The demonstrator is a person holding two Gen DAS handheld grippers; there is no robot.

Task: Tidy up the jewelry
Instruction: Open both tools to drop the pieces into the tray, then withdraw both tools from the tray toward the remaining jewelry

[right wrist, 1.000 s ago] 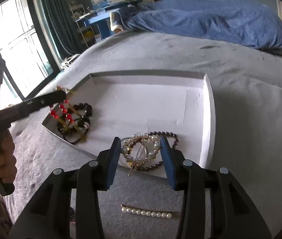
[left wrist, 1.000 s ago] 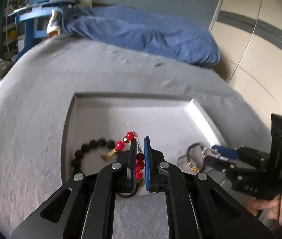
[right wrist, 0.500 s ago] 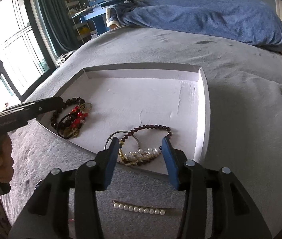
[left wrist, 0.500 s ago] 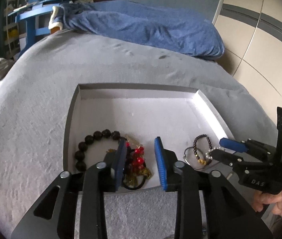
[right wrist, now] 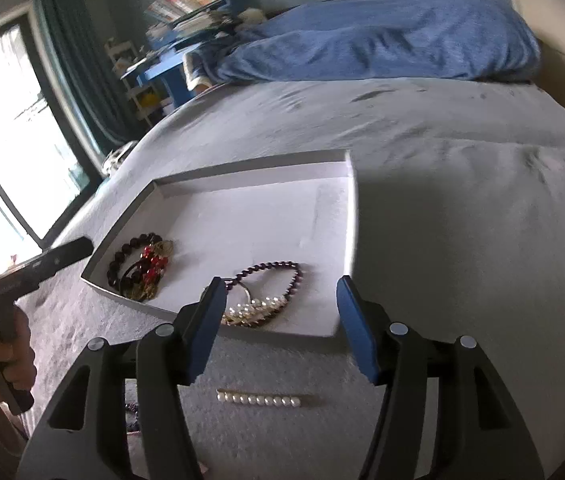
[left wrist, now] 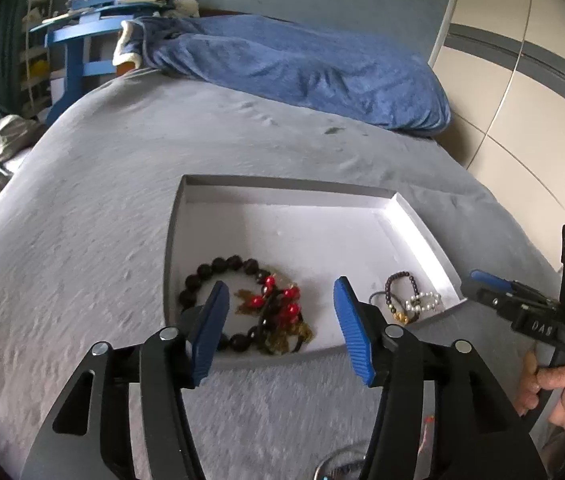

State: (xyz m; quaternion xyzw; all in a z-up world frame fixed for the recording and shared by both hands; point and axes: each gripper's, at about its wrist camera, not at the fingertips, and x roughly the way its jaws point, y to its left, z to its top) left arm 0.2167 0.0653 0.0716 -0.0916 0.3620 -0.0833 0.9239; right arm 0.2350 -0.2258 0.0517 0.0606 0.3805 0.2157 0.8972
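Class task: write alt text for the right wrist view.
The open right gripper hovers over the near edge of a white tray holding two jewelry heaps, on a grey bed. A pearl hair clip lies on the bedcover below the gripper.

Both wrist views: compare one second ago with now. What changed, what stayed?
The left gripper let go of the red-bead piece; its jaws have just been opening. The right gripper released the white pearl bracelet, jaws likewise opening. The shallow white tray and loose pearl bar clip stayed put.
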